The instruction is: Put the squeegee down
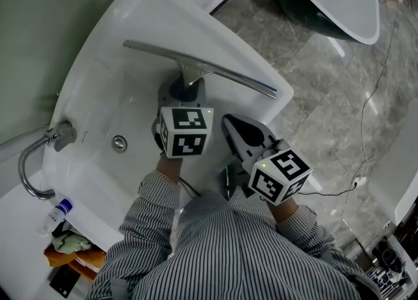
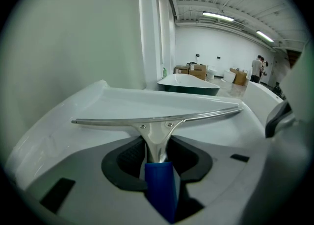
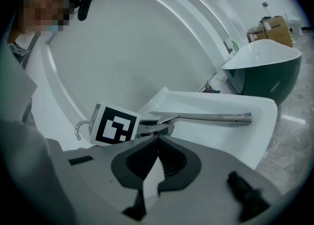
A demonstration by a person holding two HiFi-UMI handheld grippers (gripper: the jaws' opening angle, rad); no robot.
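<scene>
Gripping the squeegee (image 1: 196, 68) by its blue handle (image 2: 159, 185), the left gripper (image 2: 157, 143) has its jaws closed on that handle, pads against its sides as far as can be judged. The blade (image 2: 113, 120) lies straight ahead of these jaws, its long axis crosswise to them. In the head view it runs from upper left to lower right over the white basin (image 1: 104, 102), right end at the rim. The handle points back toward the person, square to the blade. Whether the blade touches the basin cannot be confirmed. The right gripper (image 3: 158, 140) hangs just beside the left, farther from the squeegee, jaws pressed together on nothing. Judgement: the release falls to the left gripper.
</scene>
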